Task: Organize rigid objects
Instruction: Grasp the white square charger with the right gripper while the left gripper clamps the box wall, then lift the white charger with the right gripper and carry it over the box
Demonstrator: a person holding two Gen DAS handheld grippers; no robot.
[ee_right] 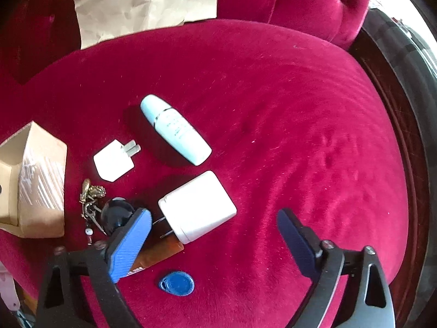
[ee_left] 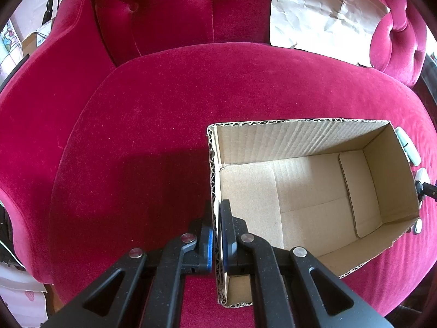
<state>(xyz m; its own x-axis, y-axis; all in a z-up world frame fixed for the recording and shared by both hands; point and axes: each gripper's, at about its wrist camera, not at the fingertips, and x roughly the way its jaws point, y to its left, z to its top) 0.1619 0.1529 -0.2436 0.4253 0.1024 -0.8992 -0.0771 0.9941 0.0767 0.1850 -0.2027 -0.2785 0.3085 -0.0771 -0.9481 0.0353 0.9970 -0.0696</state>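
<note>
Clearly the left gripper (ee_left: 217, 242) has its jaws pinched tight on the near short wall of the open, empty corrugated cardboard box (ee_left: 308, 142), which sits in the lower right of the left wrist view on the crimson velvet sofa seat (ee_left: 164, 104). That hold looks meant to steady the box while things go in.

Over in the right wrist view, the right gripper (ee_right: 214, 225) hovers with its jaws spread wide and nothing between them. Just ahead of it, at the centre of the frame, lies the large white rectangular plug charger (ee_right: 199, 205), prongs pointing toward the left blue pad. Above it sit a pale blue oval bottle (ee_right: 174, 129) and a small white cube plug adapter (ee_right: 113, 161); a bunch of brass-coloured keys with a black fob (ee_right: 103, 207) lies at the left, a blue teardrop key tag (ee_right: 177, 283) at the bottom, and an amber-brown flat object (ee_right: 158, 255) is partly hidden under the left finger.

To do this well, I would judge the large charger the nearest pick: lower the jaws so they straddle its flat sides, clear of the prongs, and close firmly. The velvet gives, so press down a little. The box edge shows at the left of that view, so a short carry should do.
</note>
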